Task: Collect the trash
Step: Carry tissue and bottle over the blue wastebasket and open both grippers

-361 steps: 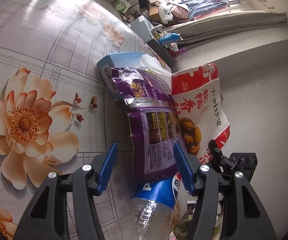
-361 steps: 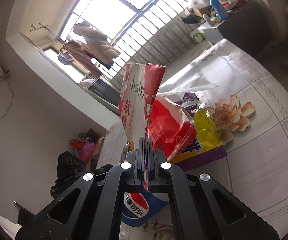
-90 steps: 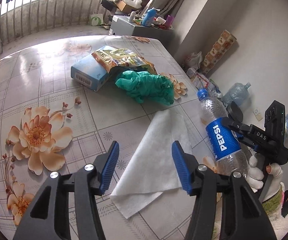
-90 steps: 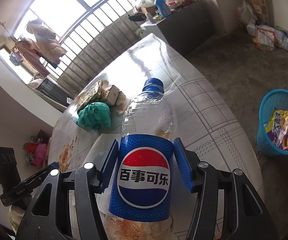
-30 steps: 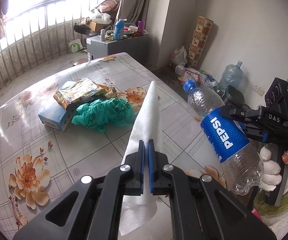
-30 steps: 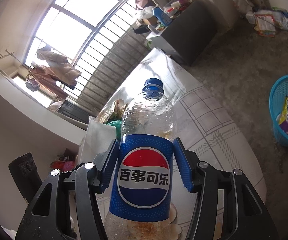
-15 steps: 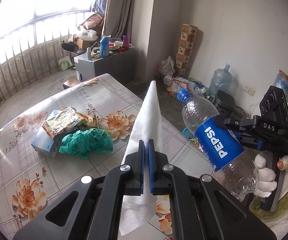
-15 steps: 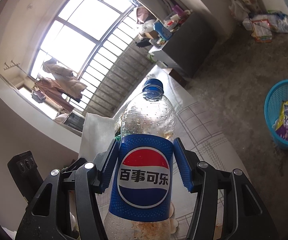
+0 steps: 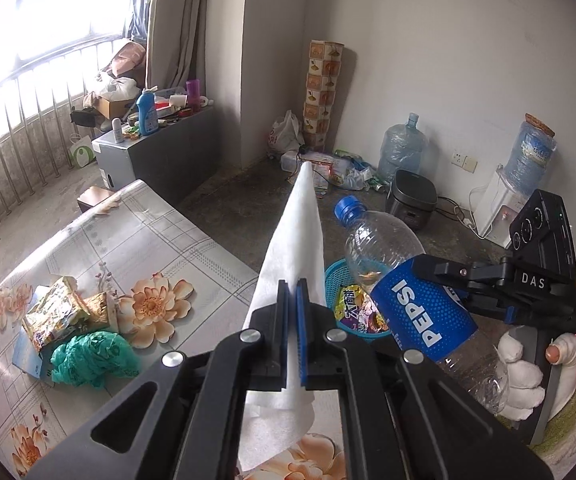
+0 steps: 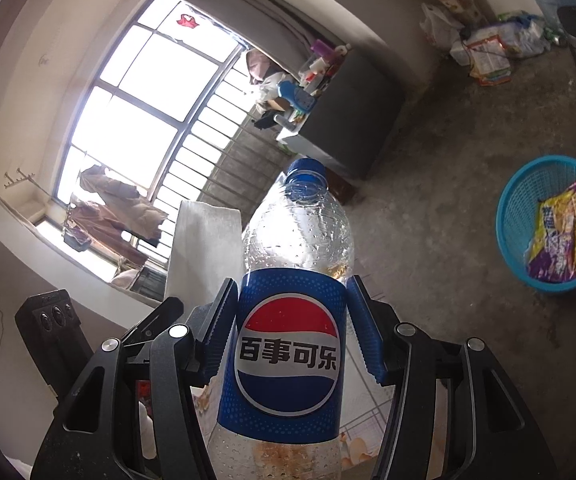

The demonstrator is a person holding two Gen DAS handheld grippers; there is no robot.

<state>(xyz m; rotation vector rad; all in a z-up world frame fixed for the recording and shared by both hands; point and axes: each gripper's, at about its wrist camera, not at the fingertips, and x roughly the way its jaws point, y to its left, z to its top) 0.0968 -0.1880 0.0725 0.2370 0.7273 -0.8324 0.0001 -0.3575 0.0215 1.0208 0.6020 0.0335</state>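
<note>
Clamped thin on the white tissue (image 9: 295, 240), my left claw (image 9: 291, 336) lifts it clear of the tabletop (image 9: 136, 236) while my right claw (image 10: 293, 344) grips the bottle (image 10: 291, 320), both headed for the blue basket (image 10: 515, 208) on the floor.

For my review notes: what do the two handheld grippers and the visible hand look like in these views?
Both the left gripper and the right gripper are black, angular frames with cut-out openings, silver round screw heads and blue ribbed pads. In the left wrist view the right gripper's black body reads "DAS" in white. The hand on its handle wears a white glove.
</note>
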